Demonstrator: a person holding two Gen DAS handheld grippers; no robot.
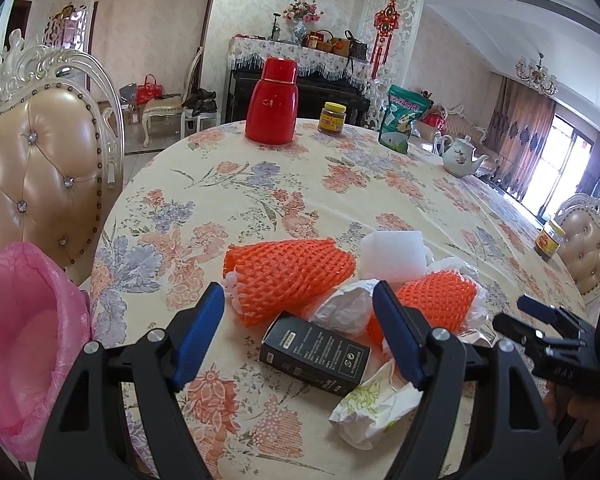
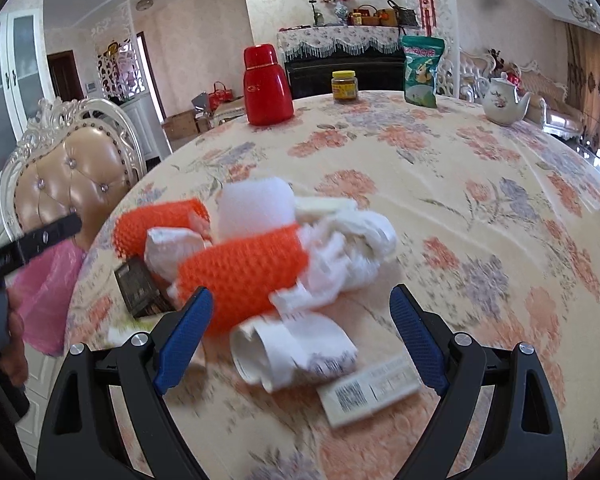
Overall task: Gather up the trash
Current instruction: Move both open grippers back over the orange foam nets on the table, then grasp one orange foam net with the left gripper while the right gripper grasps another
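A heap of trash lies on the flowered tablecloth [image 1: 300,184]. It holds two orange foam nets [image 1: 288,276] [image 2: 244,272], a white foam block [image 1: 394,254] [image 2: 256,208], crumpled white paper [image 1: 340,308], a black box [image 1: 314,354] [image 2: 140,288] and a printed wrapper [image 1: 372,404]. My left gripper [image 1: 298,336] hangs open just above the black box, touching nothing. My right gripper [image 2: 300,340] is open over a curled white paper [image 2: 292,348] and a small barcode box [image 2: 370,392], pads clear of both. It shows at the left wrist view's right edge [image 1: 540,320].
A pink-lined bin [image 1: 28,340] [image 2: 44,288] stands off the table's left edge, beside a padded chair [image 1: 40,168]. At the far side stand a red flask [image 1: 272,100], a jar [image 1: 332,118], a green pouch [image 1: 398,120] and a teapot [image 1: 462,156]. Another jar [image 1: 548,240] sits far right.
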